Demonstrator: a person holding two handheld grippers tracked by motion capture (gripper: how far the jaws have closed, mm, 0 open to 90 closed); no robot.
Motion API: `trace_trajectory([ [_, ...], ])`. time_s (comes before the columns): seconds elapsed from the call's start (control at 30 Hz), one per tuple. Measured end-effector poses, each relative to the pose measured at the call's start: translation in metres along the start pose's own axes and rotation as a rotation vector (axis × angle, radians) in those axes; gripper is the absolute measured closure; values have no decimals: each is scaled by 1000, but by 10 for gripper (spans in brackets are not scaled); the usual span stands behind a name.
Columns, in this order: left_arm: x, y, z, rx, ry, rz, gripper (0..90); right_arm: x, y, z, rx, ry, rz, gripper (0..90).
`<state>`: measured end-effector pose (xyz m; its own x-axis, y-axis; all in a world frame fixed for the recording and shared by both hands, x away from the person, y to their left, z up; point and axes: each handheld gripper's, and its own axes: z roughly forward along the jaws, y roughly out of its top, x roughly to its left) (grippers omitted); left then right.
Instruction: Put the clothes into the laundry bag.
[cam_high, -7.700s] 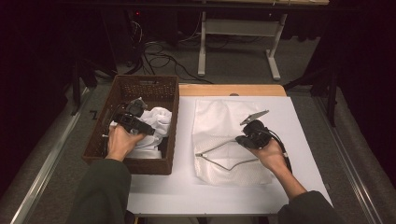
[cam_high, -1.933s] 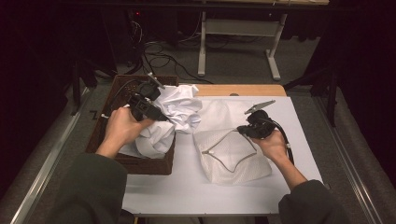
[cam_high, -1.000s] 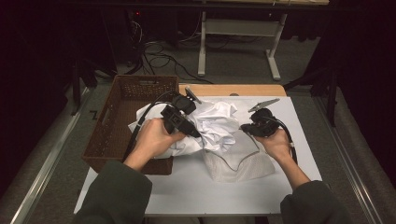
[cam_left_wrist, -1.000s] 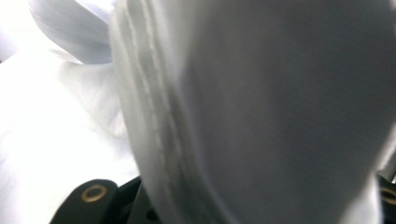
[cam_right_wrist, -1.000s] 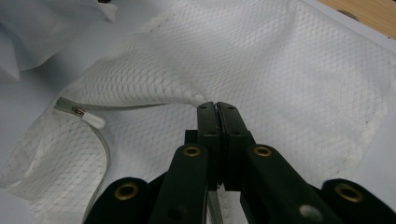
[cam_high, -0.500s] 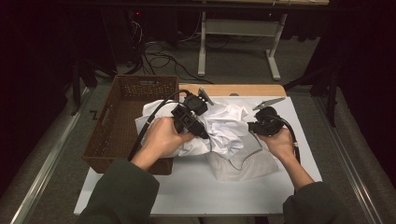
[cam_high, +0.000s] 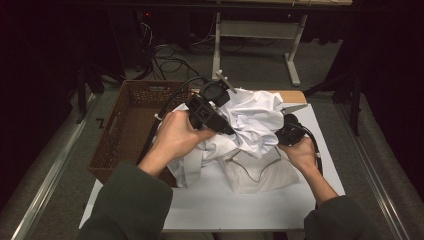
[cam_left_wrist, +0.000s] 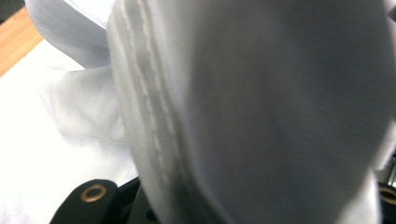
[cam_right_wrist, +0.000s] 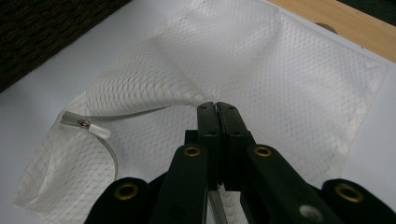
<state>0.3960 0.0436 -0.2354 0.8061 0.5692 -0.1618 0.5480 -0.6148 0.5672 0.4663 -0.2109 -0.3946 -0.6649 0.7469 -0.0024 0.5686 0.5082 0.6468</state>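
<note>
The left gripper (cam_high: 224, 131) seems to pinch the white shirt (cam_high: 250, 122), bunched above the mesh laundry bag (cam_high: 260, 172); the right gripper (cam_right_wrist: 217, 108) is clamped on the bag's rim.

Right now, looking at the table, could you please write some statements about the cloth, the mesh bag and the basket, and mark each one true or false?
1. The left gripper holds a crumpled white garment above the table. True.
2. The right gripper stands open and holds nothing. False: its jaws are shut on the rim of the mesh laundry bag.
3. The mesh laundry bag is inside the brown basket. False: it lies on the white table top, to the right of the basket.
4. The mesh laundry bag has a zipper with a pull at its end. True.
5. The white garment is neatly folded. False: it is bunched and wrinkled.
</note>
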Motion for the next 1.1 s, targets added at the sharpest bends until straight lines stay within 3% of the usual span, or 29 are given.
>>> trace_trajectory([
  [0.2,-6,5,11,7,-18,21,733,-2,0,2,2,6,0,900],
  [0.43,-24,22,4,-51,-53,46,731,-6,-2,-1,-1,8,6,900],
  [0.63,-34,28,14,-48,-81,74,726,-4,-2,-2,-1,7,7,900],
  [0.83,-51,43,2,-103,-157,110,726,-8,-6,-3,6,11,8,900],
  [0.93,-59,49,2,-98,-139,132,725,-9,-6,-2,9,5,10,900],
  [1.03,-62,48,10,-85,-151,156,723,-9,-6,-3,14,5,3,900],
  [1.1,-61,45,20,-53,-105,168,721,-9,-7,-3,15,7,-1,900],
])
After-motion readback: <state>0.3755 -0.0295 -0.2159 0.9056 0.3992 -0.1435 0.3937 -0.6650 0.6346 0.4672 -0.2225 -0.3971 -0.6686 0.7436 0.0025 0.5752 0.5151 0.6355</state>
